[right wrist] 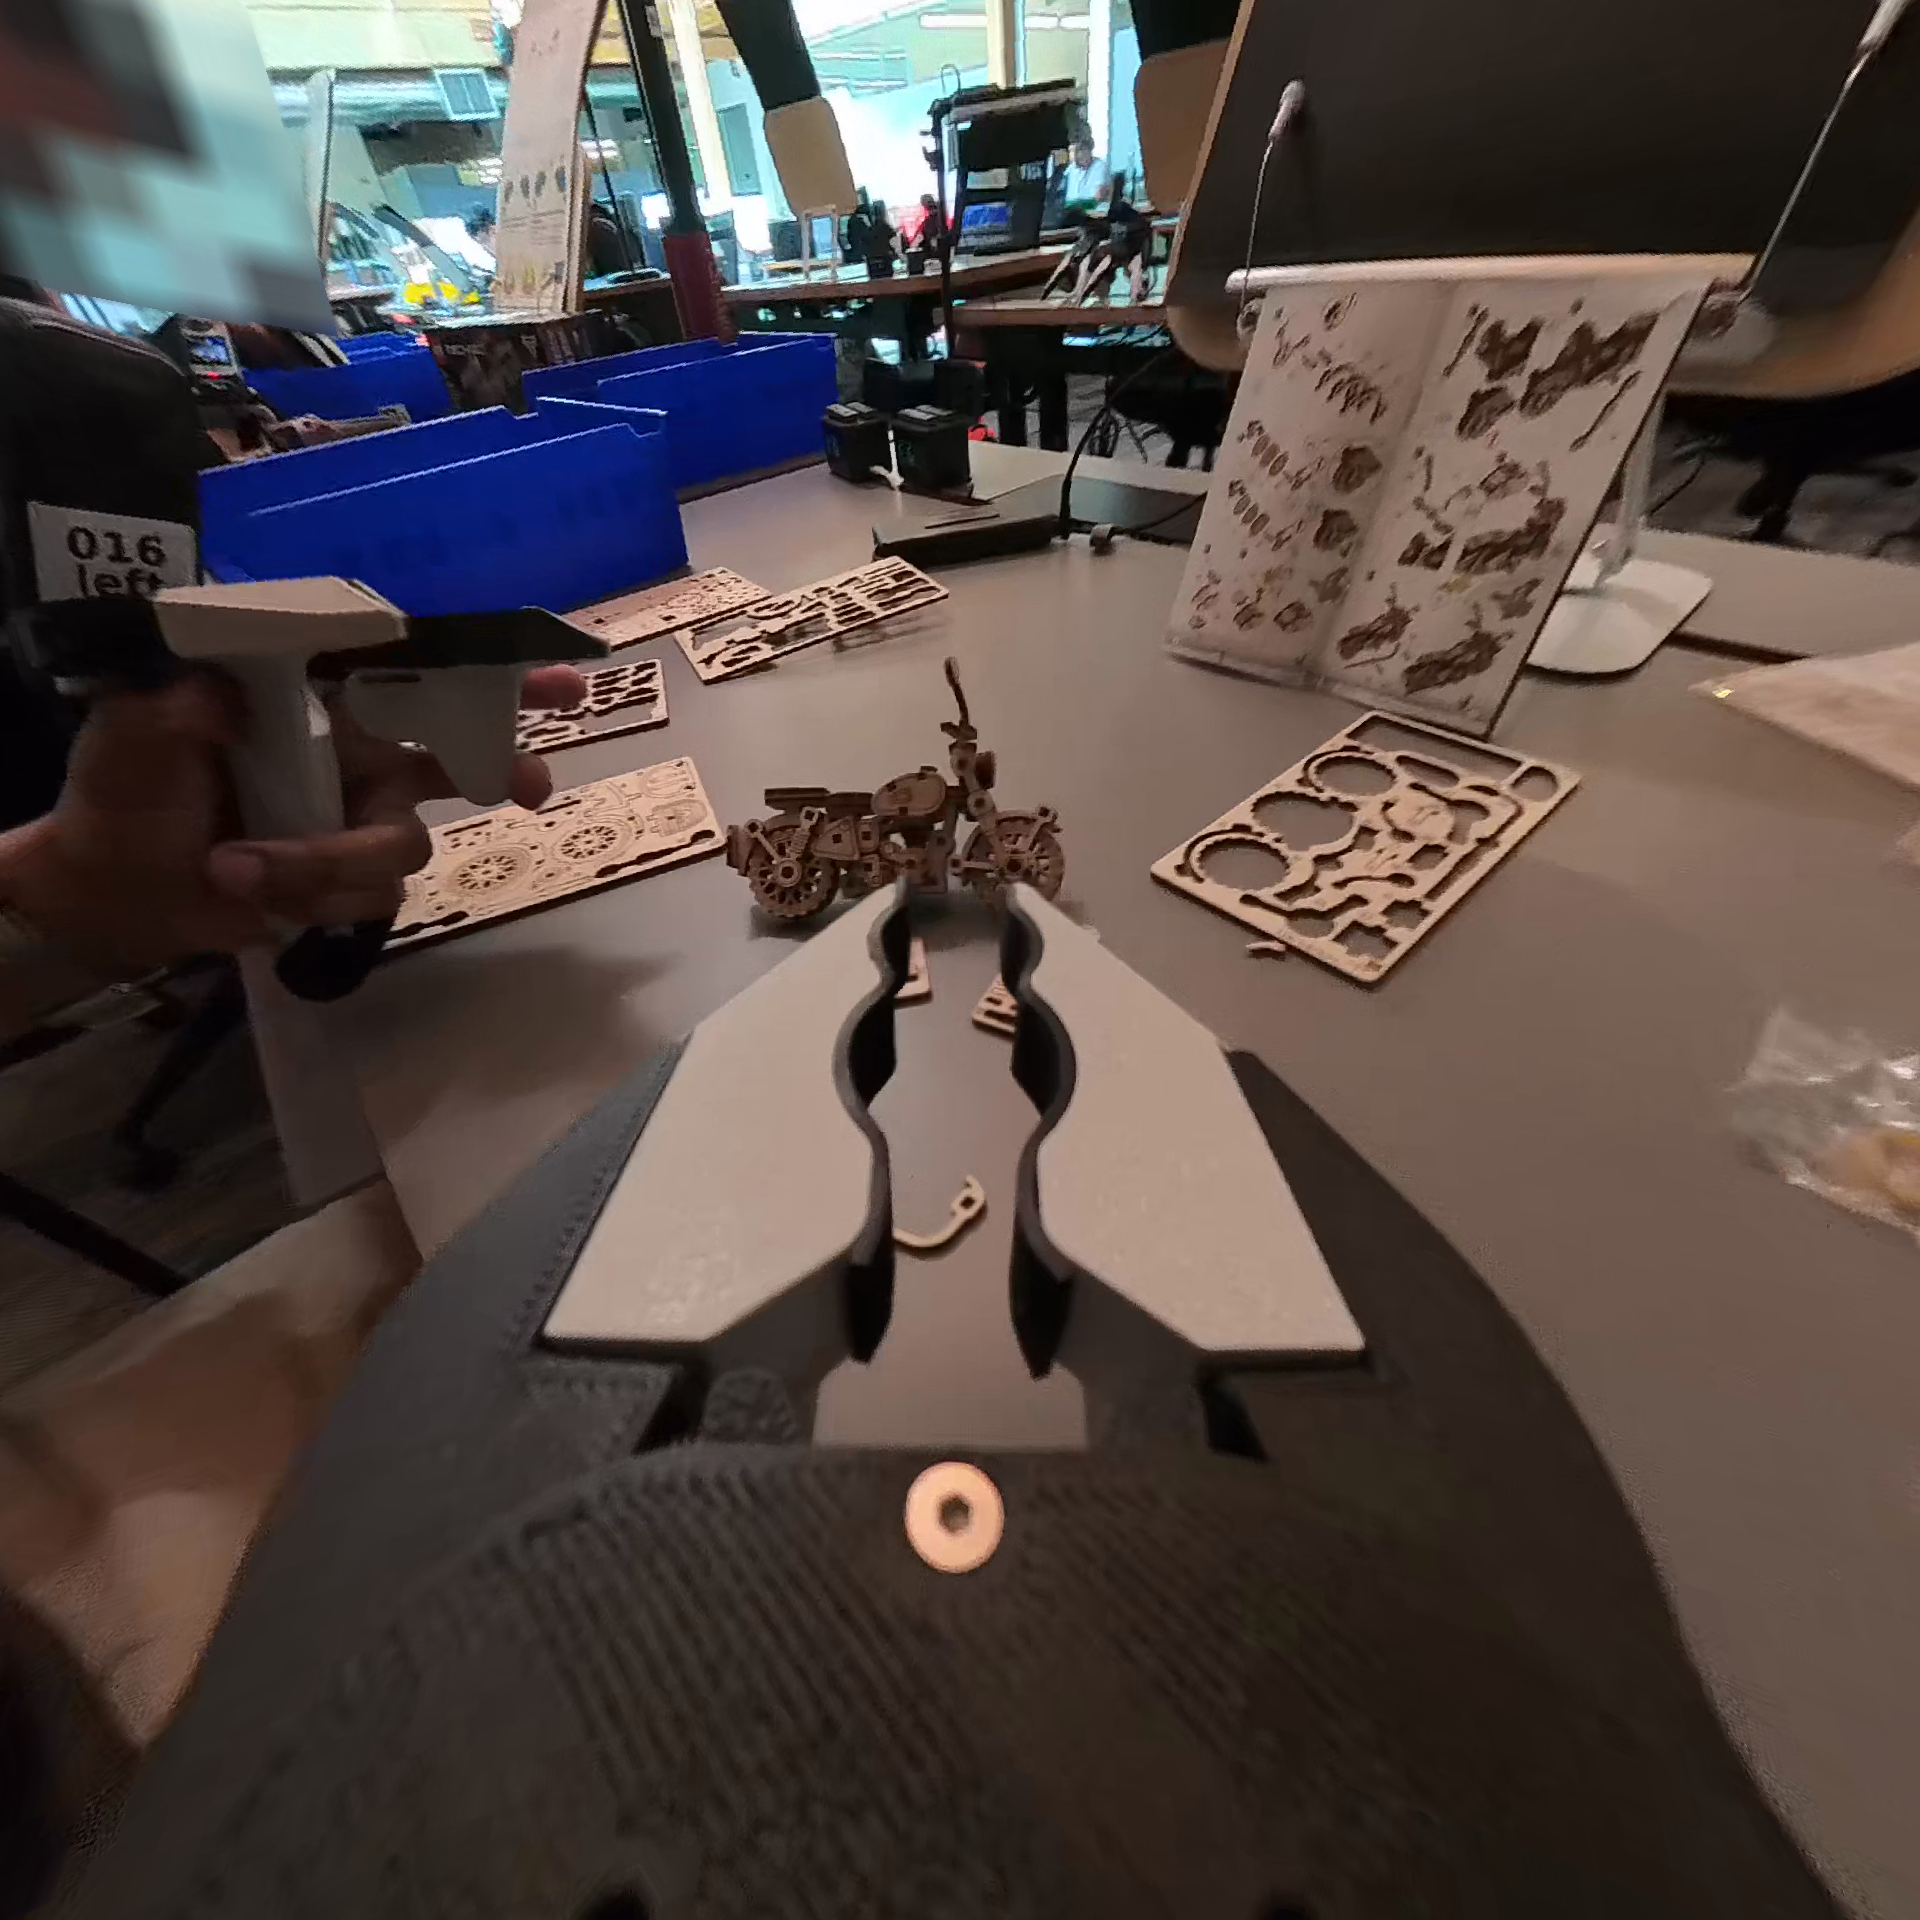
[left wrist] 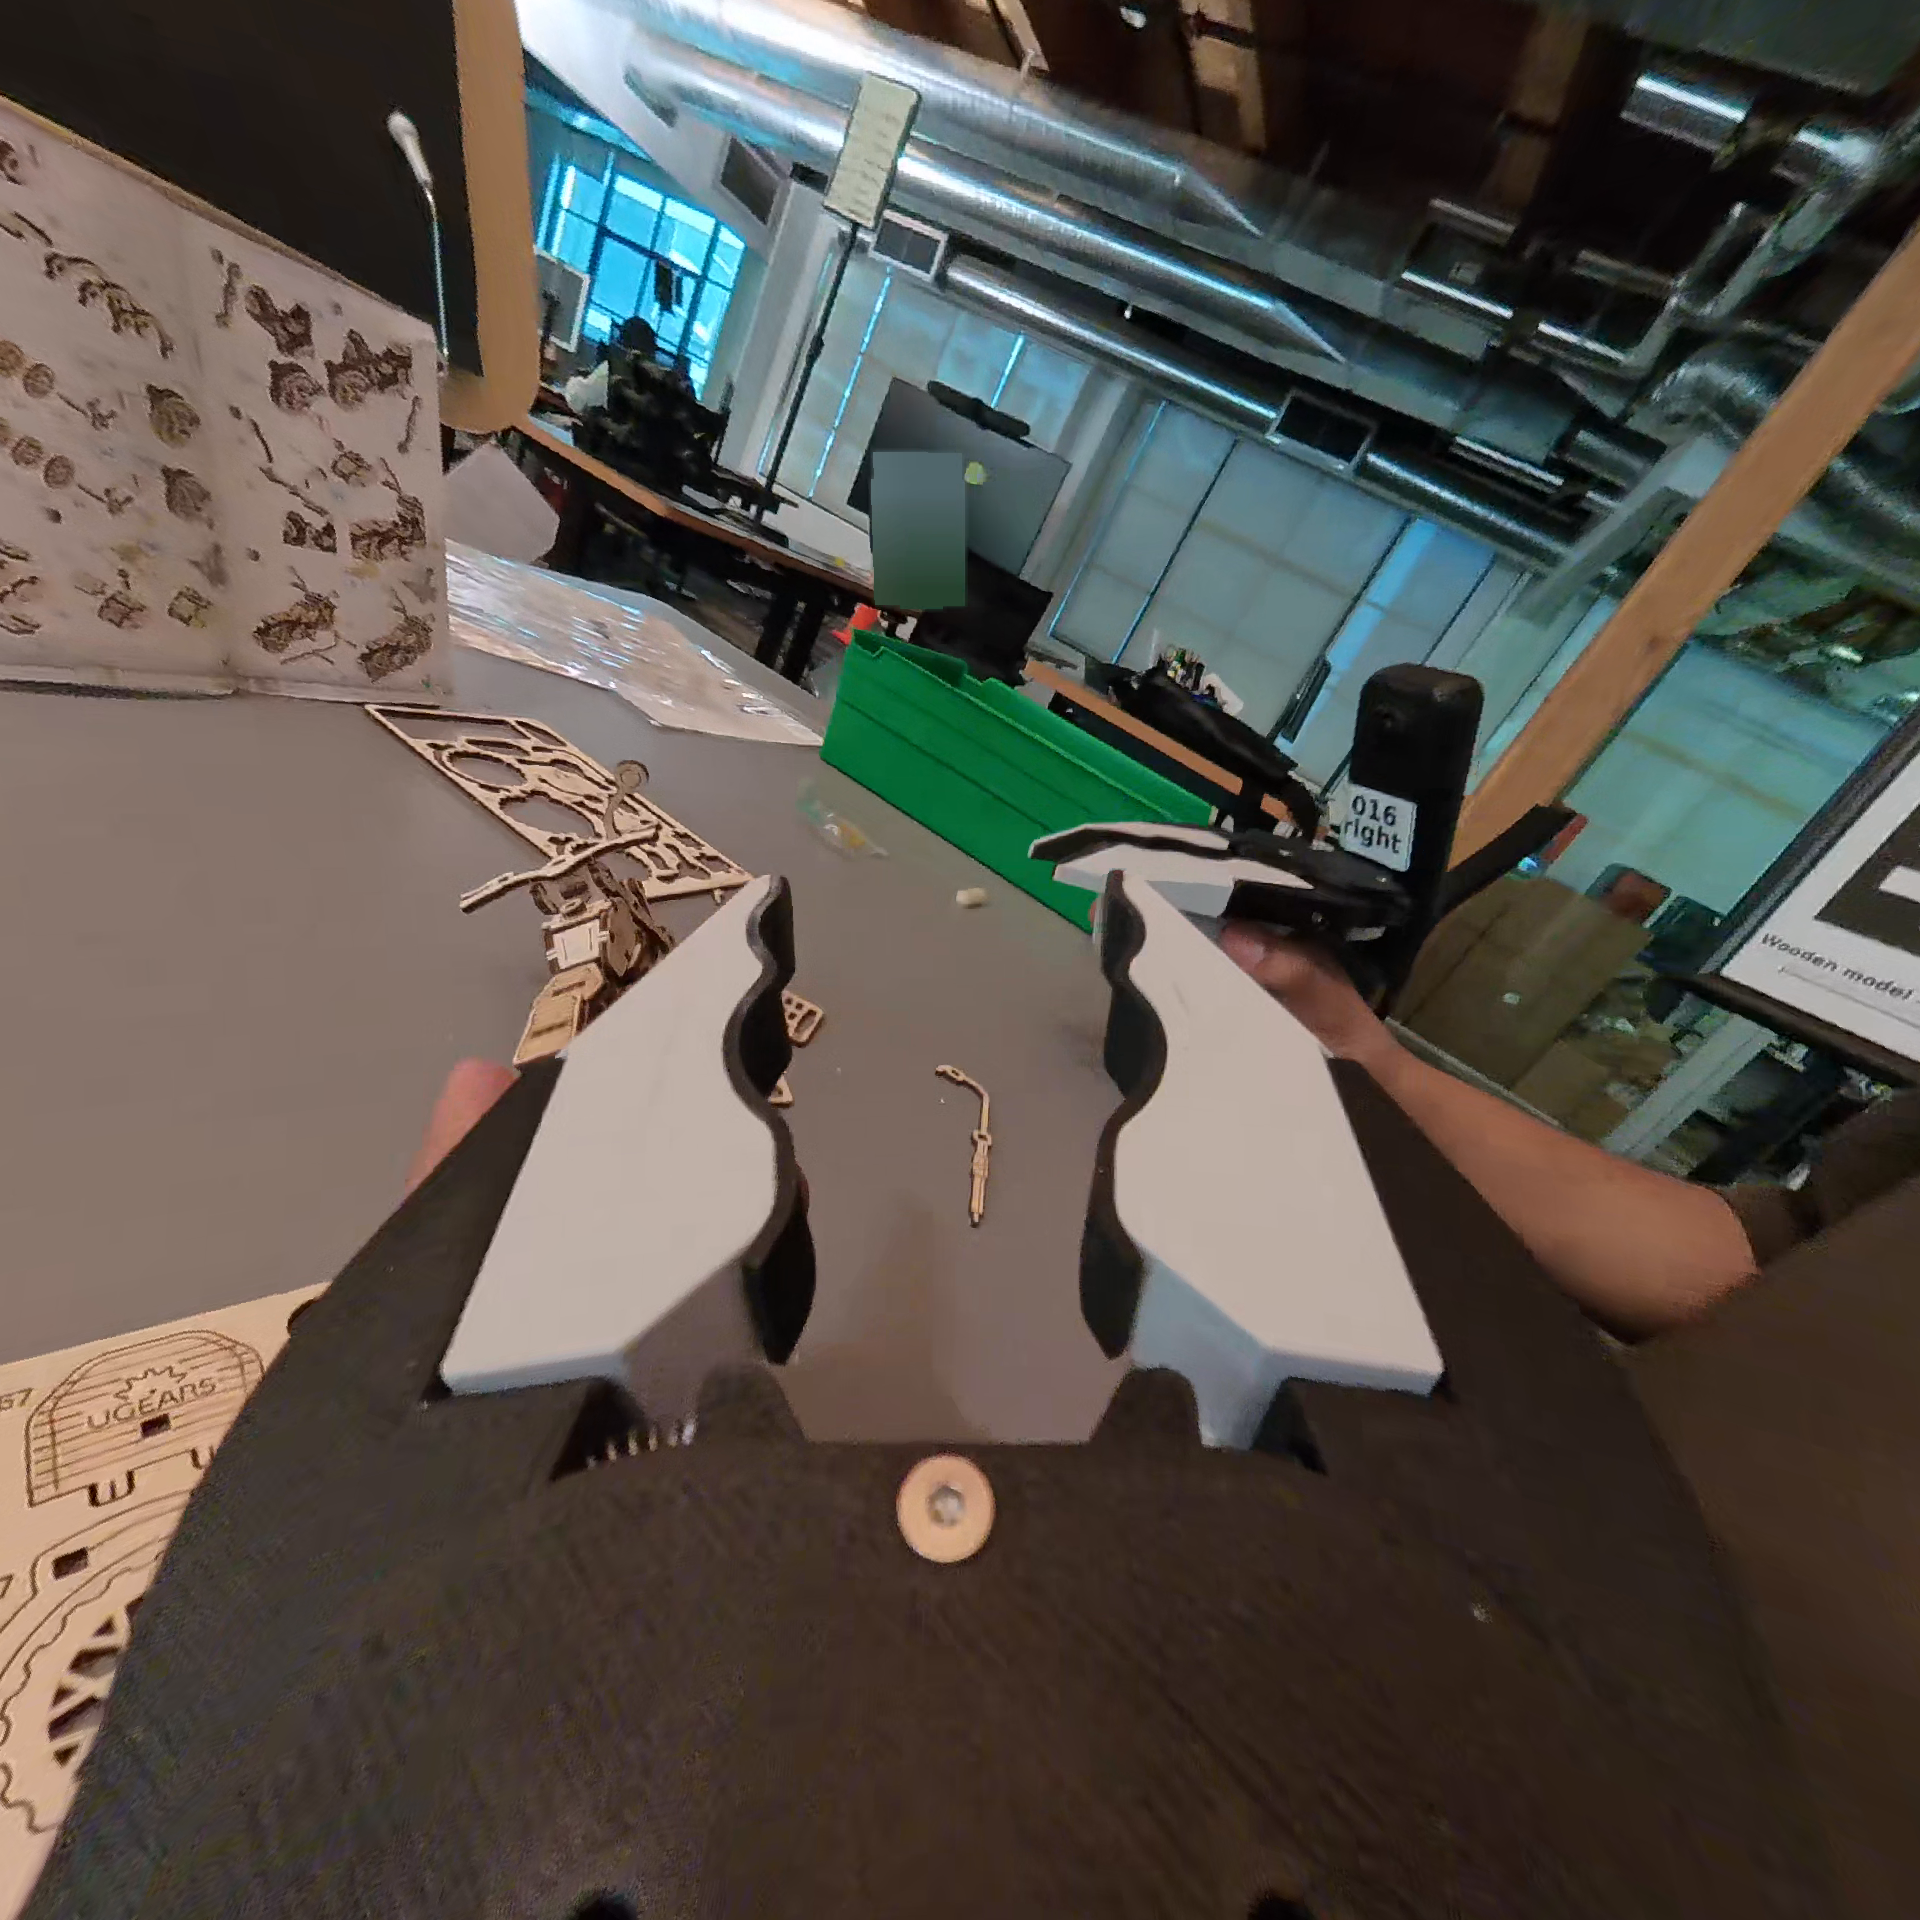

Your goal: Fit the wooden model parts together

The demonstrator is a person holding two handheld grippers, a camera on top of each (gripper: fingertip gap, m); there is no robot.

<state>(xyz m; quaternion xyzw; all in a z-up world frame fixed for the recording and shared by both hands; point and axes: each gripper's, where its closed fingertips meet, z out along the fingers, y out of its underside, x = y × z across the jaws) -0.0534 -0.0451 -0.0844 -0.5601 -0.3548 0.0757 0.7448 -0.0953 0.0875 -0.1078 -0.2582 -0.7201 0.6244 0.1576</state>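
A small wooden motorcycle model stands upright on the grey table; in the left wrist view it shows behind my left finger. A thin wooden rod part lies flat on the table between my left gripper's open fingers. A small hooked wooden part lies on the table between my right gripper's fingers, which stand a little apart and hold nothing. Small loose wooden pieces lie near the right fingertips. The other gripper shows in each view, farther off.
Punched-out wooden sheets lie on the table. An open instruction booklet stands at the back. Blue bins and a green bin border the table. A plastic bag lies at the right.
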